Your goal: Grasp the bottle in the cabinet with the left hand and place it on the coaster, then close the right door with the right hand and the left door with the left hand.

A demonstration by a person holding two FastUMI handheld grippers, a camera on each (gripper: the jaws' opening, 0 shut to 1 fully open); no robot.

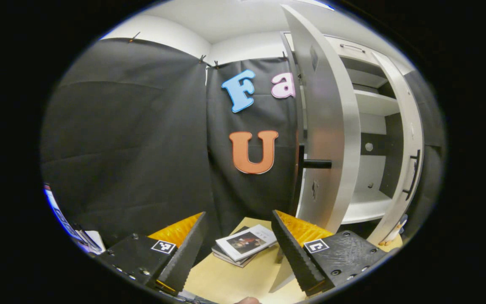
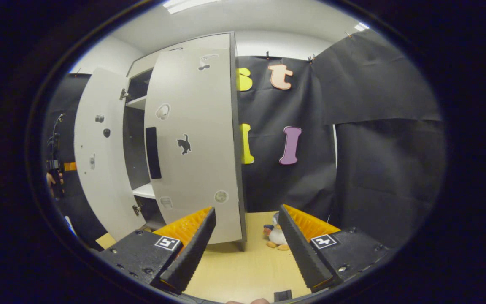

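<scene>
In the left gripper view my left gripper (image 1: 241, 249) is open and holds nothing. It hovers over the wooden table (image 1: 226, 283), just left of the cabinet's open left door (image 1: 327, 126), whose black handle (image 1: 317, 164) sticks out. The white shelves (image 1: 365, 207) inside look bare, and the right door (image 1: 403, 139) stands open beyond them. In the right gripper view my right gripper (image 2: 247, 249) is open and empty, close in front of the right door (image 2: 192, 143) with its cat sticker and black handle (image 2: 153, 152). The left door (image 2: 95, 156) stands open farther off.
A small stack of books (image 1: 245, 245) lies on the table ahead of my left gripper. A penguin plush toy (image 2: 274, 236) sits on the table by the right door's lower corner. At the far left a hand holds the other gripper (image 2: 55, 169).
</scene>
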